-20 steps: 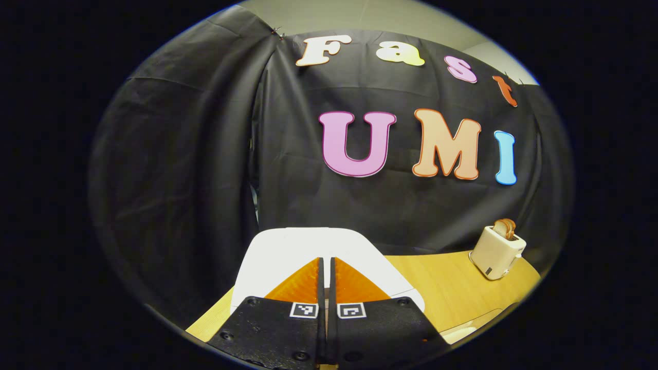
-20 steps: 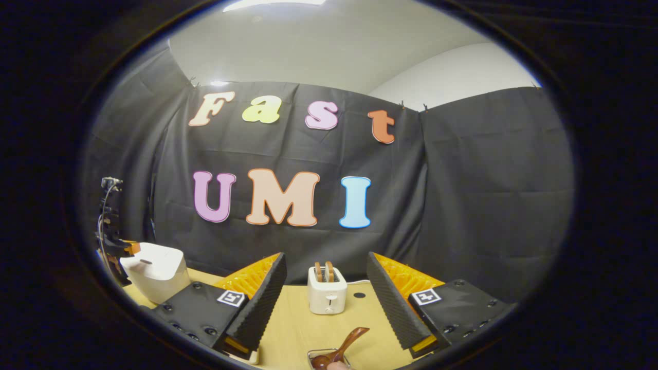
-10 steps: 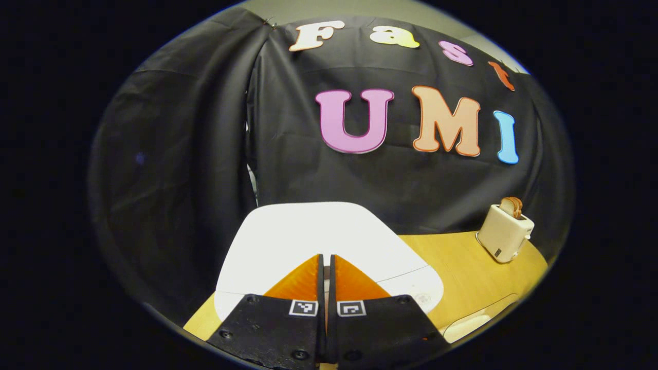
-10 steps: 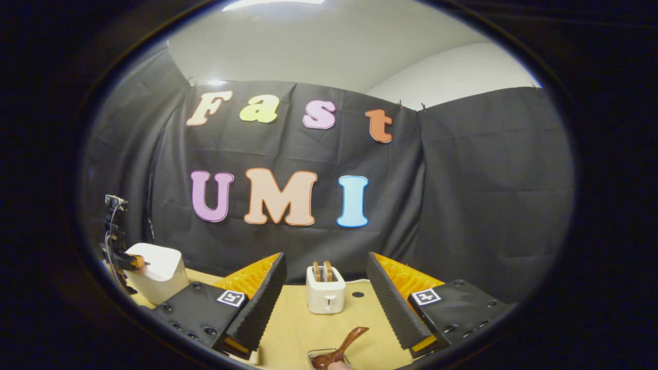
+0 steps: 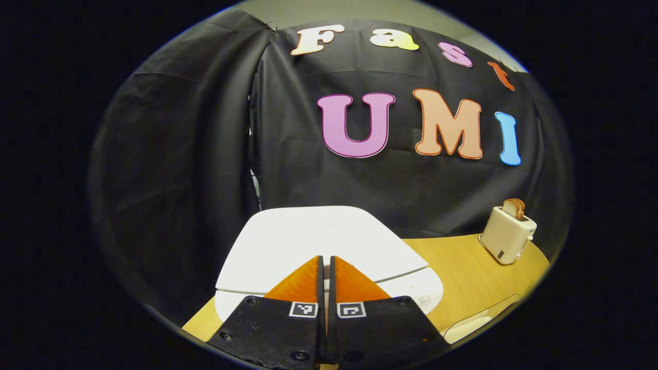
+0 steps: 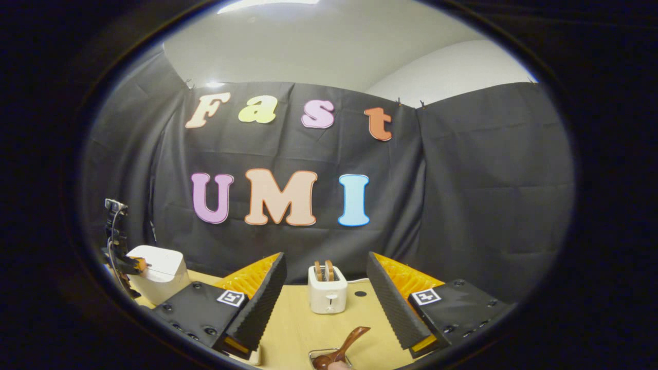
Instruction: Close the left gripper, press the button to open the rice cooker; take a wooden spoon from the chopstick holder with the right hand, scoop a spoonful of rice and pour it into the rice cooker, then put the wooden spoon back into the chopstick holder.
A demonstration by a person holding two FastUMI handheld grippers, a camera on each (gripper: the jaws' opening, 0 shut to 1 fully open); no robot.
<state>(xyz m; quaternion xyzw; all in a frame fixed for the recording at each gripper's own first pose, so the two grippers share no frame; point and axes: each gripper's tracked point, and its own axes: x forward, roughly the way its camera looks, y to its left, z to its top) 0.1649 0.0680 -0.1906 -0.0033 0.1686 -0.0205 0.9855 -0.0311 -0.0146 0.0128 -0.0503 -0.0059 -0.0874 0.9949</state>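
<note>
The white rice cooker fills the lower middle of the left gripper view. My left gripper is shut, its tips resting at the cooker's front edge. The lid's front rim stands slightly above the body, leaving a thin gap. The button is hidden under the tips. In the right gripper view the rice cooker is at far left with the left gripper against its top. My right gripper is open and holds nothing. Below it a wooden spoon leans in the metal-rimmed chopstick holder.
A white toaster with bread slices stands at the back of the wooden table, straight ahead between the right fingers. The toaster sits to the right of the cooker in the left gripper view. A pale rounded object lies at the table's near right.
The left gripper came down onto the cooker's front, and the lid has since lifted slightly from the body. The right gripper has hardly moved and stays open.
</note>
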